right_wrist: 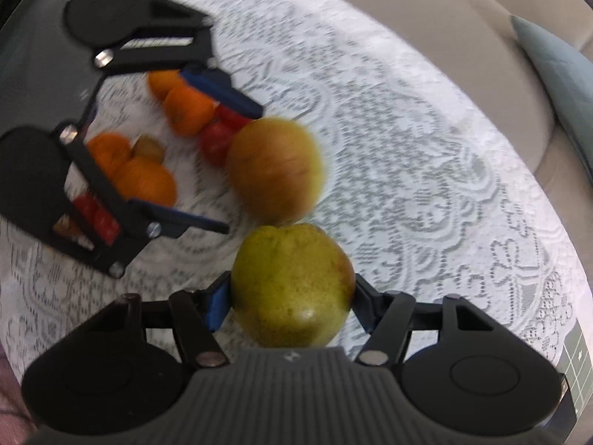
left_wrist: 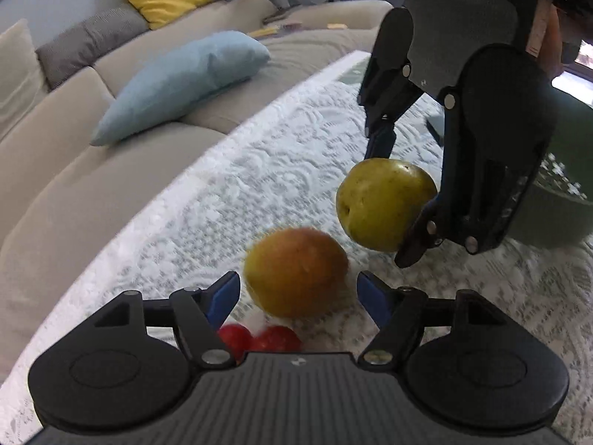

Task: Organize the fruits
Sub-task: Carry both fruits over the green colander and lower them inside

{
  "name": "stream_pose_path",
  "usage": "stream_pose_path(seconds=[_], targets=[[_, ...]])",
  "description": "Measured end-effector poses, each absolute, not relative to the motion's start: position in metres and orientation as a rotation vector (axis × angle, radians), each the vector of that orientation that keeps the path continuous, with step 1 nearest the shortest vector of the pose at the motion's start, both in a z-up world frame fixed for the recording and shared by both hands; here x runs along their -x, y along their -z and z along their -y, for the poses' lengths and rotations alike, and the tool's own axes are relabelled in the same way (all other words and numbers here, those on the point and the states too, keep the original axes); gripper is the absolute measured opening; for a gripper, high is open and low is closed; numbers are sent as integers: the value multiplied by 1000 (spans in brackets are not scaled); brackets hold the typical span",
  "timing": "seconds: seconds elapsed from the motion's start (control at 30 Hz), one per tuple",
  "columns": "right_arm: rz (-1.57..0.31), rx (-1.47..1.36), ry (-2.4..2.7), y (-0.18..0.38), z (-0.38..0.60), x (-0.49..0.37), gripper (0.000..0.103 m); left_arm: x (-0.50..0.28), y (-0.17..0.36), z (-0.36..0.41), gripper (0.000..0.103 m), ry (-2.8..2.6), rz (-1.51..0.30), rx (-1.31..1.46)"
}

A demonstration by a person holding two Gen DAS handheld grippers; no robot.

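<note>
A yellow-red apple (left_wrist: 296, 270) rests on the white lace tablecloth (left_wrist: 259, 170). It lies between the blue pads of my left gripper (left_wrist: 300, 298), which is open; the pads stand just clear of it. My right gripper (right_wrist: 292, 306) is shut on a green apple (right_wrist: 292, 285), held right beside the yellow-red apple (right_wrist: 274, 170). In the left wrist view the right gripper (left_wrist: 394, 196) comes down from above with the green apple (left_wrist: 385, 204) in it. The left gripper (right_wrist: 242, 168) reaches in from the left in the right wrist view.
Several oranges (right_wrist: 189, 111), red tomatoes (right_wrist: 218, 141) and a small brownish fruit (right_wrist: 148, 148) lie behind the left gripper. A beige sofa (left_wrist: 92, 193) with a blue pillow (left_wrist: 185, 81) borders the table. A grey-green rounded object (left_wrist: 556, 215) stands at the right.
</note>
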State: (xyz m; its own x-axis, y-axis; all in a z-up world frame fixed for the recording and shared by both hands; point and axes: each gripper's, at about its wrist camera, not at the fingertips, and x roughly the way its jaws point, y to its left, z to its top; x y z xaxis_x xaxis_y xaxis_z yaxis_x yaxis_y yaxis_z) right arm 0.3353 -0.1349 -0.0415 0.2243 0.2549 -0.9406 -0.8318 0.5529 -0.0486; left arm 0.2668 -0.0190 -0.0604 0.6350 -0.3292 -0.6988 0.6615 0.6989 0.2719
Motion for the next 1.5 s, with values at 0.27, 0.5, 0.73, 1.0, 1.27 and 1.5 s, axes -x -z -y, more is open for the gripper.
stream_pose_path(seconds=[0.27,0.5,0.73,1.0,1.27,1.5], targets=[[-1079,547,-715,33,149,-364,63,-278,65,34,86,603,-672,-595],[-1092,506,-686,44,159,-367,63,-291,72,42,87,547,-706,-534],[-1080,473,-685,52,159,-365,63,-296,74,37,82,486,-742,-435],[-1005,480,-700,26,159,-351,63,-280,46,27,82,394,-688,-341],[-883,494,-761,-20,158,-320,63,-236,-4,25,82,289,-661,-308],[-853,550,-807,-46,177,-278,63,-184,-35,38,82,268,-674,-247]])
